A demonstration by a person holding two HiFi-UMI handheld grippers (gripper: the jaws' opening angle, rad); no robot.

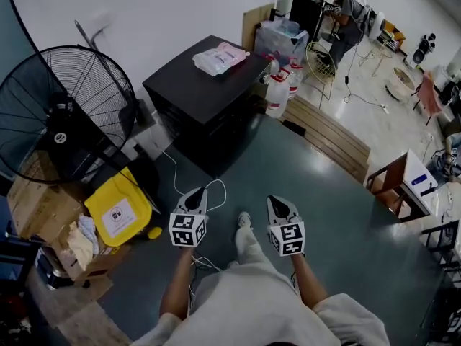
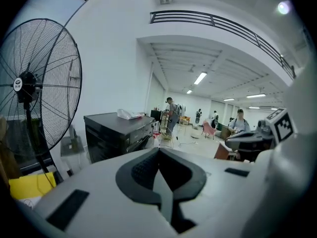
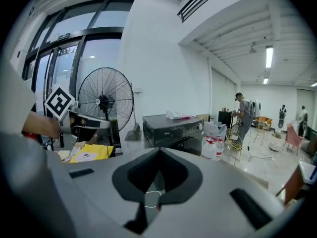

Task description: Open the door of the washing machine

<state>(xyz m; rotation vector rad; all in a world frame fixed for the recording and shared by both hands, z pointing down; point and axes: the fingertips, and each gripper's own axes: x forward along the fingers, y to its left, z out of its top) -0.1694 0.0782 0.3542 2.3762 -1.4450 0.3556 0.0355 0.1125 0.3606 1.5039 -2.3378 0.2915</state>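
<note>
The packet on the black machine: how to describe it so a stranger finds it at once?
Find the big black box-shaped washing machine against the white wall, right of the round black floor fan. On its top's far end lies a crumpled clear plastic packet with pink and white contents, the only thing up there.

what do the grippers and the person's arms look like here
The left gripper and right gripper are pale grey tapered shells with black pads, each carrying a white cube with black square markers. The forearms are bare below short light sleeves.
</note>
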